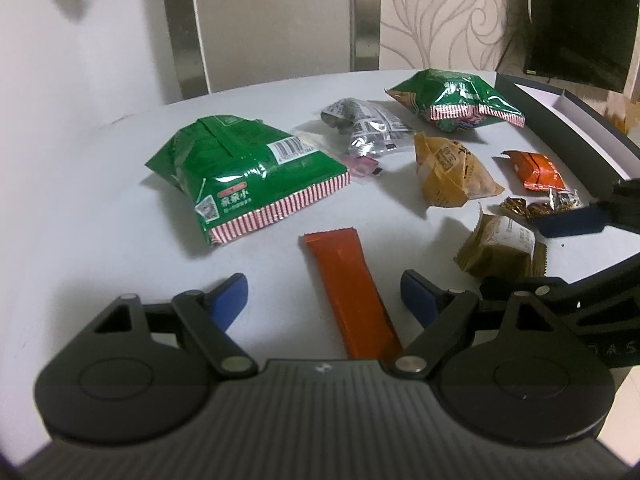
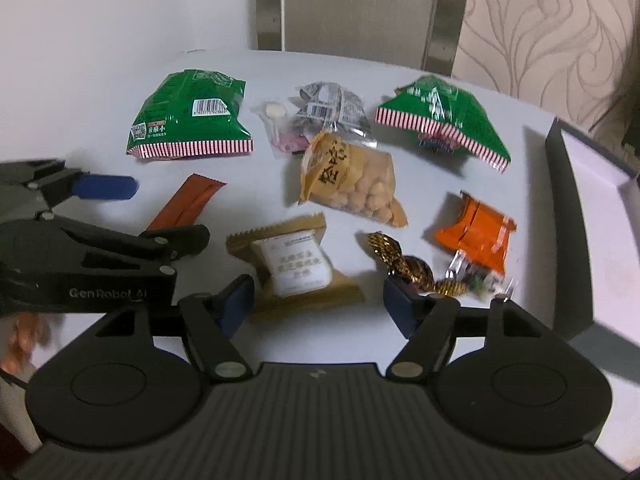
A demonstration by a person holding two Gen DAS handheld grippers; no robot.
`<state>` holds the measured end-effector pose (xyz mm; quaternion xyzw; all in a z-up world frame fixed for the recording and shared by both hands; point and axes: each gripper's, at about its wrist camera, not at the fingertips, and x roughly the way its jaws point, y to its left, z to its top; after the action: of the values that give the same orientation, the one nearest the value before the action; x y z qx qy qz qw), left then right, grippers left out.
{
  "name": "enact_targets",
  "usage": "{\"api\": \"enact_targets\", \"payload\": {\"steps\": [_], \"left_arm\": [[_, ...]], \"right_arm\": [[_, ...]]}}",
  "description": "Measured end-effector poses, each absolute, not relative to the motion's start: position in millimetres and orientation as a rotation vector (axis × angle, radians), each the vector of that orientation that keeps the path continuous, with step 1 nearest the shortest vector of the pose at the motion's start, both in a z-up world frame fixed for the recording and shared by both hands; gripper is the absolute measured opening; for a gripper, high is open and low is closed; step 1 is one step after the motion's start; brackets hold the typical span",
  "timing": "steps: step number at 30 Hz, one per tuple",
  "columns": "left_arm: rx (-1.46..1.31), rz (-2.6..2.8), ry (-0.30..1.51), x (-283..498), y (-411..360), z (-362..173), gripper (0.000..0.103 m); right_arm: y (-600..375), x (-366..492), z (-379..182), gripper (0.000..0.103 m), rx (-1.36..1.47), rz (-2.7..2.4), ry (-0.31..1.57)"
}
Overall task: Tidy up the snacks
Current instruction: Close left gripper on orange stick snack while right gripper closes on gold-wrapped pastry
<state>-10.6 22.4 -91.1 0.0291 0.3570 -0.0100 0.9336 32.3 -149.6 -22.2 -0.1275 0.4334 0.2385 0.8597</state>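
Tongs (image 1: 324,298) x2, green bags (image 2: 192,120) x2

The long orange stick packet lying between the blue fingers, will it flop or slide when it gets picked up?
The long orange stick packet looks thin and flat, so it is probably light and may bend at its ends. Its wrapper looks smooth and glossy, so it could slip on the table. Being flat, it is unlikely to roll.

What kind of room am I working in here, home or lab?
Most likely a home, perhaps a dining or living room. The snacks lie on a round white table, the wall behind has swirl-patterned wallpaper, and a dark screen, probably a television, hangs at the far right.
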Motion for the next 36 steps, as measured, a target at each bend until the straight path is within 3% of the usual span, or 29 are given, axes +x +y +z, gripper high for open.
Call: {"api": "enact_targets", "payload": {"steps": [2,3,5,6,7,22,36], "left_arm": [[0.06,-0.028,0.726,-11,23,-92,0.083],[0.063,-0.042,0.721,-12,23,-91,0.077],[0.071,-0.082,0.712,-14,19,-89,0.054],[0.077,-0.103,0.708,-15,17,-88,0.036],[0.081,-0.116,0.707,-15,15,-88,0.026],[-0.006,-0.159,0.736,-11,27,-80,0.024],[0.032,-0.322,0.664,8,9,-38,0.024]], "right_arm": [[-147,33,-22,0.076,-0.291,0.508,0.903],[-148,34,-22,0.076,-0.291,0.519,0.903],[-148,35,-23,0.072,-0.284,0.538,0.909],[-149,35,-22,0.064,-0.276,0.547,0.914],[-148,36,-22,0.063,-0.269,0.552,0.918],[-147,23,-4,0.06,-0.248,0.505,0.901],[-157,7,37,0.06,-0.202,0.405,0.86]]}}
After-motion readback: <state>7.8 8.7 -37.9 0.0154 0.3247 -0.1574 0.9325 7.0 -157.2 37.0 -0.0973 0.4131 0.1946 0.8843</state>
